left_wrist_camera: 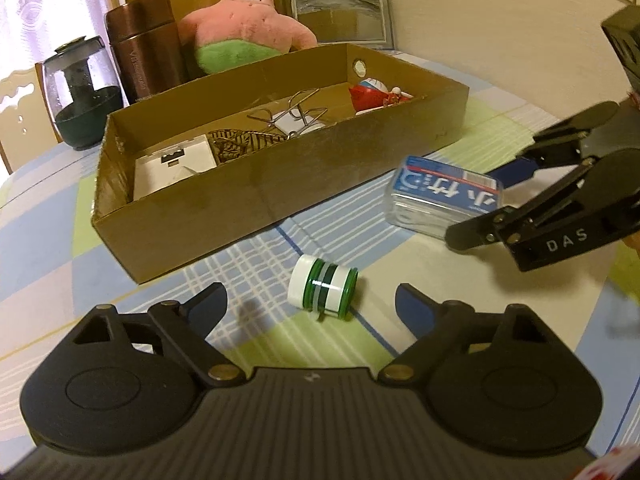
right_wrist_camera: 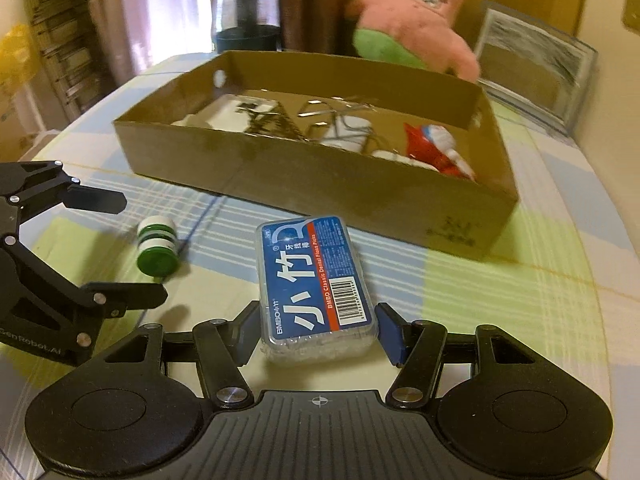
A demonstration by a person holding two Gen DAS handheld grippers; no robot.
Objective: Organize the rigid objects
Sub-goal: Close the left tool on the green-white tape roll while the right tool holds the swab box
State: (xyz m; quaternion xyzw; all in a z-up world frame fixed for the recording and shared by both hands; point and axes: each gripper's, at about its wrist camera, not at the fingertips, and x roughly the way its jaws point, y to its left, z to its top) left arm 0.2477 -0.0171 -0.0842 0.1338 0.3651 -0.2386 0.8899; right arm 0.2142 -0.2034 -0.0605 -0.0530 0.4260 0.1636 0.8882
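Observation:
A green-and-white spool (left_wrist_camera: 324, 292) lies on its side on the checked tablecloth, just ahead of my left gripper (left_wrist_camera: 310, 300), which is open with its fingers to either side of the spool and apart from it. The spool (right_wrist_camera: 157, 246) and the left gripper (right_wrist_camera: 140, 248) also show at the left of the right wrist view. My right gripper (right_wrist_camera: 318, 332) is shut on the near end of a clear box of floss picks with a blue label (right_wrist_camera: 316, 276). The box rests on the cloth. From the left wrist view, the right gripper (left_wrist_camera: 488, 196) holds that box (left_wrist_camera: 444, 196) at the right.
An open cardboard box (left_wrist_camera: 240, 208) stands behind both objects and holds a white block (left_wrist_camera: 172, 168), wire puzzles (left_wrist_camera: 288, 116) and a red-and-white toy (left_wrist_camera: 372, 94). Behind it are a brown flask (left_wrist_camera: 140, 44), a glass jar (left_wrist_camera: 80, 92), a pink plush star (left_wrist_camera: 248, 28) and a framed picture (left_wrist_camera: 340, 8).

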